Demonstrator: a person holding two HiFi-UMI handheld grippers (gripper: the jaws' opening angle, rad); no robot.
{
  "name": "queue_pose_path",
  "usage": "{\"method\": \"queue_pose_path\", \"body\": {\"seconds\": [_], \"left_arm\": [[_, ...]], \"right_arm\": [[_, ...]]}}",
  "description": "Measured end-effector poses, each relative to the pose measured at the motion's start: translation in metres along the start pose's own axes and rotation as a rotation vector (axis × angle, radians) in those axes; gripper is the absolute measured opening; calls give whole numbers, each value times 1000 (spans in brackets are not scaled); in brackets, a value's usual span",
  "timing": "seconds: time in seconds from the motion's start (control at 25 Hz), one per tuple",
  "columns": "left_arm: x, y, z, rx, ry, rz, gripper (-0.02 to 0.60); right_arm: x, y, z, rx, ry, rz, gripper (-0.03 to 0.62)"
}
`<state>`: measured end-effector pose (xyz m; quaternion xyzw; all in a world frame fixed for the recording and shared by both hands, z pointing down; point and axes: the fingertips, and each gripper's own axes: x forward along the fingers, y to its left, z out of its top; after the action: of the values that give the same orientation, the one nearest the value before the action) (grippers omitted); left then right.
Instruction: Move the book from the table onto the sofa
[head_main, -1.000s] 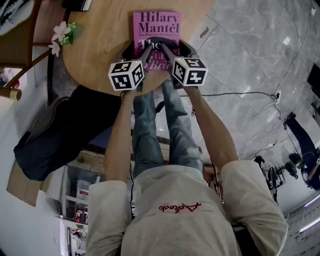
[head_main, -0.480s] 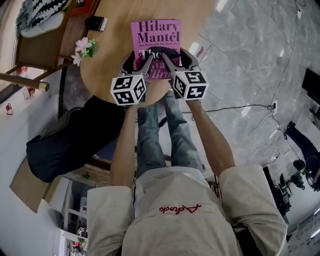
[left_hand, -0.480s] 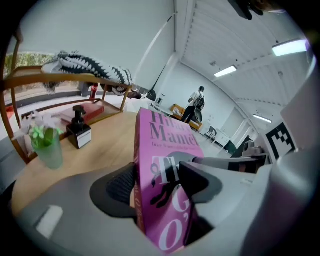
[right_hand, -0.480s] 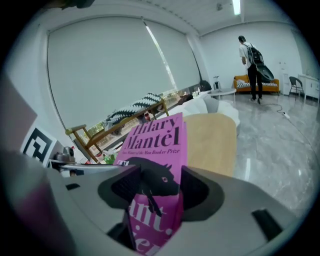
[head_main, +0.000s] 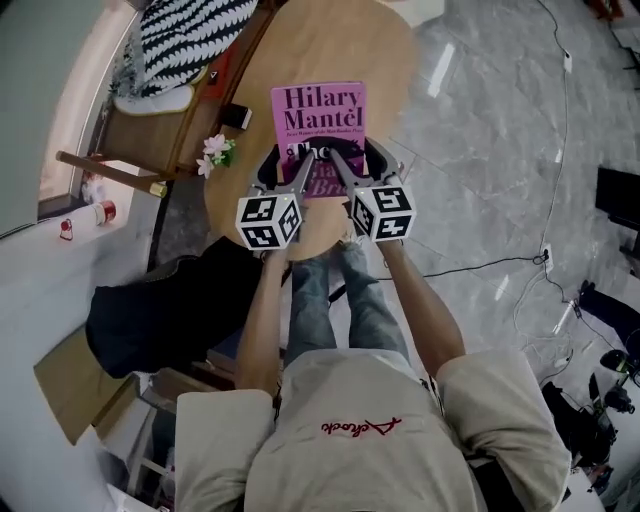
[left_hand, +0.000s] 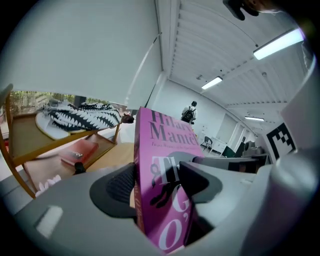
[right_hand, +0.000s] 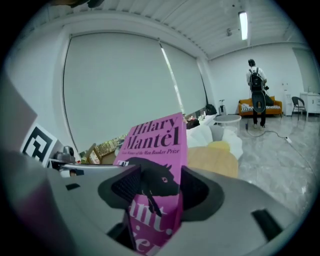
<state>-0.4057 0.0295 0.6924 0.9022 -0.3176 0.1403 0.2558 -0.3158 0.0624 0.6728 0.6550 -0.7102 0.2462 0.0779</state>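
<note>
While both tongs are clamped on the near end of the pink book (head_main: 318, 122), left tongs (head_main: 288, 163) on its left side and right tongs (head_main: 347, 162) on its right, the book is over the round wooden bench (head_main: 330, 45), cover up, author's name at the far end. Can't tell if it's touching the wood or lifted clear. A little flower sprig (head_main: 215, 152) lies just left of the book, and a striped cushion (head_main: 190, 30) sits on a wooden seat (head_main: 150, 125) beside the bench.
</note>
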Motion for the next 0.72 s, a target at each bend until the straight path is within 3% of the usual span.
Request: {"method": "queue_pose_path", "body": {"seconds": [0.48, 0.72], "left_arm": [[-70, -32, 112, 70, -140, -8, 282], [-77, -60, 157, 134, -186, -82, 282]], "right_arm": [[-54, 56, 113, -73, -154, 9, 253], [-82, 56, 156, -89, -243, -54, 253]]}}
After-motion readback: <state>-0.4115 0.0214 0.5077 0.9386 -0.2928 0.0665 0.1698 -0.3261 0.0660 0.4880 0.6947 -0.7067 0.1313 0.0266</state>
